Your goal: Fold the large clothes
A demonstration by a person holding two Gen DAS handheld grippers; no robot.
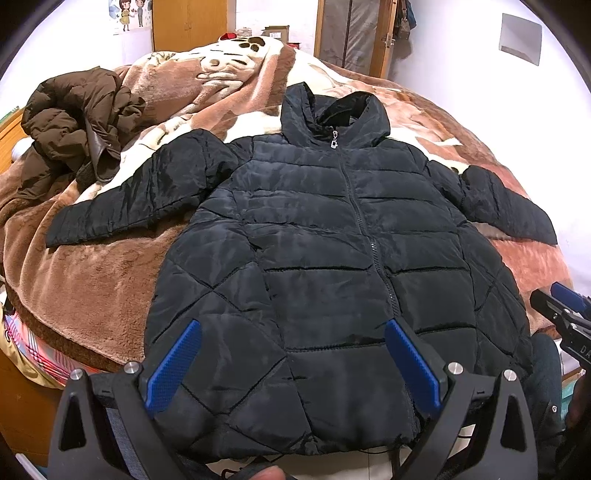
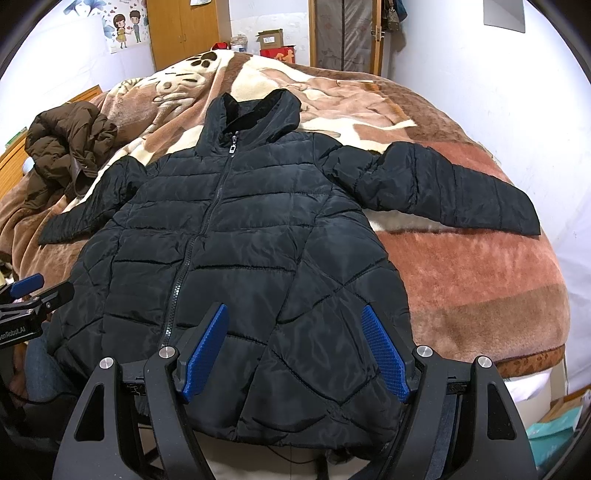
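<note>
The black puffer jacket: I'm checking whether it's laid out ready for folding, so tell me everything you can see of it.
The black puffer jacket lies front side up on the plush brown blanket, zipped closed up to the collar with a silver zipper pull at the top. Its shiny quilted shell shows horizontal and diagonal stitching. The hood sits at the far end, both sleeves are spread outward, and the hem hangs over the near bed edge. Neither open hand-held gripper appears to grip it.

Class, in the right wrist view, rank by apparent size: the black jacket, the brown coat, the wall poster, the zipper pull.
1. black jacket
2. brown coat, bunched, so partly hidden
3. wall poster; farther away, so unsure against the coat
4. zipper pull
</note>
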